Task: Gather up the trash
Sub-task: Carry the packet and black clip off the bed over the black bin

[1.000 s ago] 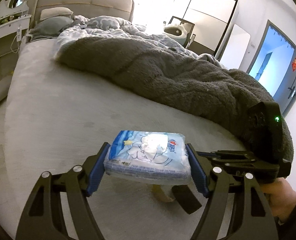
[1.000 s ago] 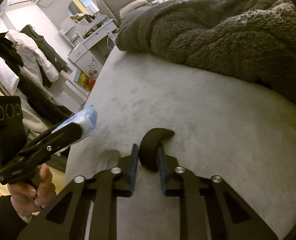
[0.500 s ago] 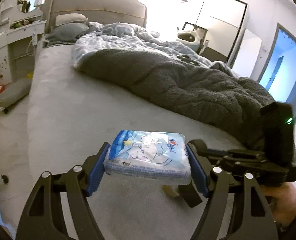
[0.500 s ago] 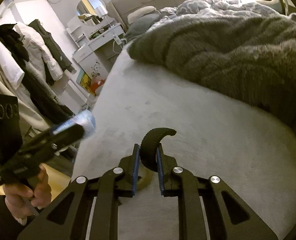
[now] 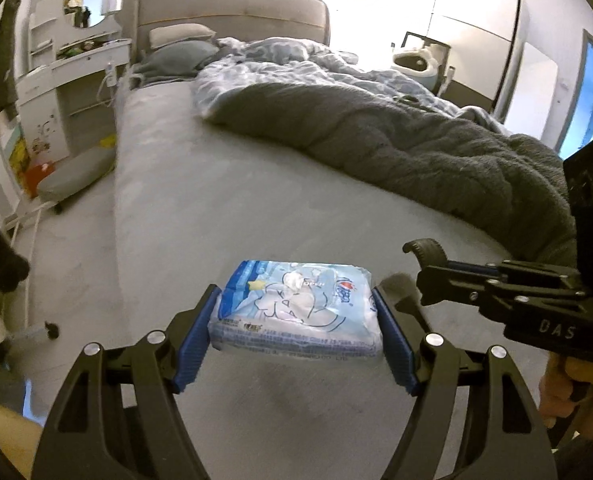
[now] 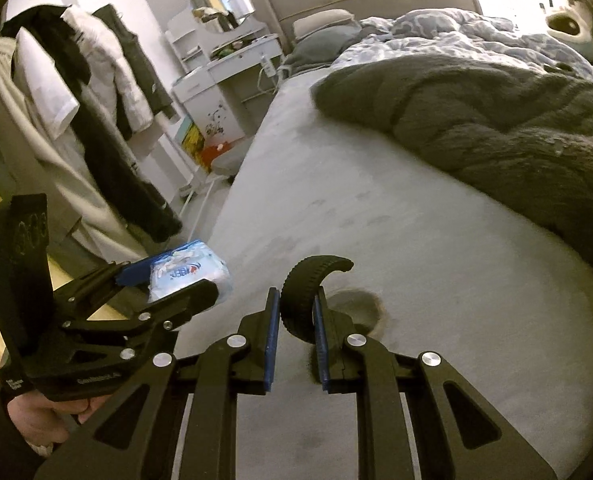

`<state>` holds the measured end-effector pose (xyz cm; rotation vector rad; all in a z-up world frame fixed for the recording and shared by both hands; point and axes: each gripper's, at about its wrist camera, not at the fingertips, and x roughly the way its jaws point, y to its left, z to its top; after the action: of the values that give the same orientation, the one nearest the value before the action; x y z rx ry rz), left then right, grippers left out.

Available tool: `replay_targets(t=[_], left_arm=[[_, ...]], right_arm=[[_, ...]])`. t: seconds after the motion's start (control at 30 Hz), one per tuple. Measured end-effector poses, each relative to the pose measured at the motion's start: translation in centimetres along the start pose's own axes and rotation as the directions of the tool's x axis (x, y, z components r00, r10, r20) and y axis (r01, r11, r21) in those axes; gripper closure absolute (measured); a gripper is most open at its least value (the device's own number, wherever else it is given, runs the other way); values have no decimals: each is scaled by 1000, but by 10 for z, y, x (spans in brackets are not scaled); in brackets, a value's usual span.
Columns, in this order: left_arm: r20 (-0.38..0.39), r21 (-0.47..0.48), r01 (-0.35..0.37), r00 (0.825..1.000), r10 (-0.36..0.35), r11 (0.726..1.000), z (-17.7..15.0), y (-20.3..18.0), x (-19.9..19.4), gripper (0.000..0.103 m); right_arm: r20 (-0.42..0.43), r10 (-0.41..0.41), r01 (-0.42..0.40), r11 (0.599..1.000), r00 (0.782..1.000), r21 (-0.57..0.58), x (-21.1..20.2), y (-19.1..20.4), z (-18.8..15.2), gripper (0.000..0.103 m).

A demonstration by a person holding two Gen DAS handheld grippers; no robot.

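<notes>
The tissue pack [image 5: 296, 312] sits clamped between the pads of my left gripper [image 5: 296, 336], lifted clear of the bed [image 5: 256, 200]; my right gripper [image 6: 294, 332] is closed narrowly on a curved black rubber scrap [image 6: 308, 284]. Beyond lies the rumpled grey blanket [image 5: 416, 152]. I judge both pieces collected, with a bin, which I cannot see, still to reach

Tissue pack [image 5: 296, 312] between left gripper [image 5: 296, 334] fingers, above bed [image 5: 224, 208]; blanket [image 5: 396, 148] behind, dresser [image 5: 68, 80] left
</notes>
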<state>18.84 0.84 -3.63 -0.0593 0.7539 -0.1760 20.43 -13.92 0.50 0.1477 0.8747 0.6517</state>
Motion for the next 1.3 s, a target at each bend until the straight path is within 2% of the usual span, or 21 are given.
replay_targets(t=[0.37,0.63,0.93,1.3], left_arm=[[-27,-56,-119,993,117,991,-37,32,-22,27],[-48,-133,-193,981,188,972,-62,63,-40,27],[-91,-201,-275,961,261,940,-85,103,-55,27],[-179,-227,-351,932,316,908,-105,133,-59,27]], right_arm=[[-67,23,-30,994,998,-105,18,52,-13,86],[-94,48,-63,984,994,-165,23,88,-15,86],[-136,63,-91,973,989,-211,37,115,-22,86],[-188,87,-133,960,978,-247,60,142,-24,86]])
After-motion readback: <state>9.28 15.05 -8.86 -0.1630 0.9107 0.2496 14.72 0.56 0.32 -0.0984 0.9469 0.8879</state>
